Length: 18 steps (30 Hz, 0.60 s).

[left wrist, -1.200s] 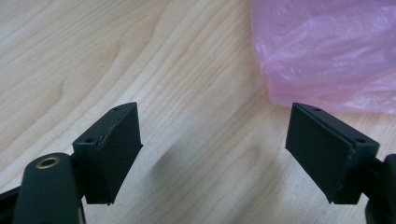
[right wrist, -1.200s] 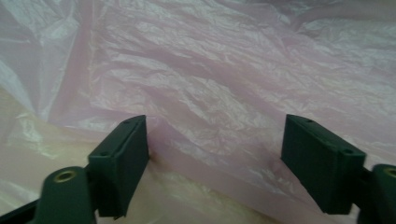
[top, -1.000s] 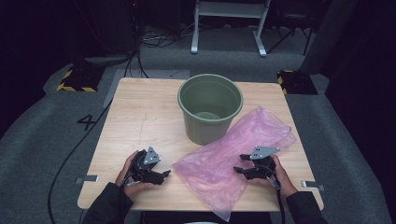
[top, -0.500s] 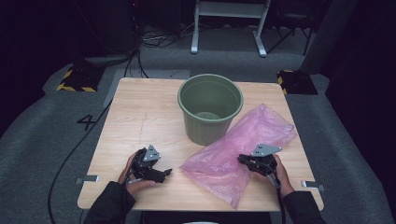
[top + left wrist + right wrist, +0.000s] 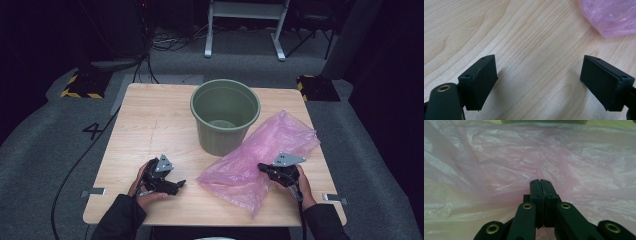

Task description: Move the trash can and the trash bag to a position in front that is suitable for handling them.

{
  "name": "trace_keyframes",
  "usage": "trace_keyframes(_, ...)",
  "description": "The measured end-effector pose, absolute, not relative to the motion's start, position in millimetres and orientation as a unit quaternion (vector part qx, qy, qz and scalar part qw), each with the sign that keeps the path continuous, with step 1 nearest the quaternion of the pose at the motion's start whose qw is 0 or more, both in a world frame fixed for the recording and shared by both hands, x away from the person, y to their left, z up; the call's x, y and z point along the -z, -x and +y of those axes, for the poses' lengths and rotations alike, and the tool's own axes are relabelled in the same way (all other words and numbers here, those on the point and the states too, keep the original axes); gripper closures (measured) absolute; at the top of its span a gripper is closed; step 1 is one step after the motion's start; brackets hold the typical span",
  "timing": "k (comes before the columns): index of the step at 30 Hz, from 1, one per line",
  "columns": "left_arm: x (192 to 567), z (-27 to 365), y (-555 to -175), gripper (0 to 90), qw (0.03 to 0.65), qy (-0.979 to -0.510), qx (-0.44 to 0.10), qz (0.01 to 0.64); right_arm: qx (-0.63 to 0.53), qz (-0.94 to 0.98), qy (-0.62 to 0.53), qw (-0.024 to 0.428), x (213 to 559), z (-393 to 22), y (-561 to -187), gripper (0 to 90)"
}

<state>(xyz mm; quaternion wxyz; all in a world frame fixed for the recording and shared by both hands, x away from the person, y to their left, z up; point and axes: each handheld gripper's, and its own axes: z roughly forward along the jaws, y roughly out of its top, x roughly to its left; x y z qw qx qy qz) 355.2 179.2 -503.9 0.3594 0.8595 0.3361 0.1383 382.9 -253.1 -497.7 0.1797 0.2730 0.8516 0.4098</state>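
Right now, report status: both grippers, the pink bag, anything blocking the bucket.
Right gripper just closed, pinching the pink bag. Left gripper open over bare table, bag edge ahead. Bag lies beside the green bucket. Nothing in the way.

At the lower left of the high view, the left gripper [image 5: 181, 184] lies low in its hand, jaws spread wide. At lower right, the right gripper [image 5: 261, 167] has just been closing, jaws pressed together.

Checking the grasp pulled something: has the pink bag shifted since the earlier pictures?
Yes. The pink bag has bunched toward the green bucket, its near corner drawn back from the table's front edge.
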Motion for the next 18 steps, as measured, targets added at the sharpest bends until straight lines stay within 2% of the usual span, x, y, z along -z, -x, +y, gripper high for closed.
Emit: trace_keyframes(18, 503.9, 179.2, -355.2, 13.5, 0.359, -0.86, -0.138, 0.336, -0.465, 0.82, -0.256, 0.214, 472.1, -267.5, -374.9, 89.8)
